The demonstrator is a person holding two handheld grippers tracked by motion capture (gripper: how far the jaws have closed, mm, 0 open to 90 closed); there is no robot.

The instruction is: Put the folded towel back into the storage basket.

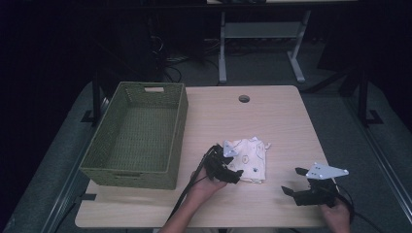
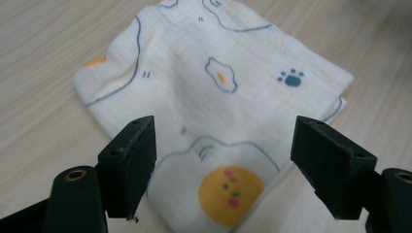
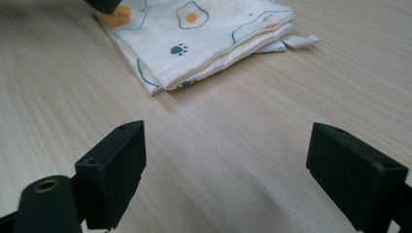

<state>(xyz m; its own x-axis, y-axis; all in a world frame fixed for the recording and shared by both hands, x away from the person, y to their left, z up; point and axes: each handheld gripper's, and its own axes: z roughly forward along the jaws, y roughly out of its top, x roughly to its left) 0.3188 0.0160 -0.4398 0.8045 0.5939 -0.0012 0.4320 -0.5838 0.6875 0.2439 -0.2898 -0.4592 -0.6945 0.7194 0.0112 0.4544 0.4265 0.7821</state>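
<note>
A folded white cloth (image 1: 251, 156) printed with fried eggs and paw marks lies near the middle of the wooden table (image 1: 272, 116). My left gripper (image 1: 232, 171) hovers over the cloth's near left corner, jaws wide apart with the cloth (image 2: 214, 87) showing between them and nothing clamped. My right gripper (image 1: 297, 180) stands open low over bare wood at the front right, well clear of the cloth (image 3: 194, 39), which lies ahead of its jaws.
A green woven basket (image 1: 180, 121) with nothing inside stands along the table's left side. A round cable hole (image 1: 244, 98) sits near the far edge. A white desk frame (image 1: 262, 34) stands on the floor beyond the table.
</note>
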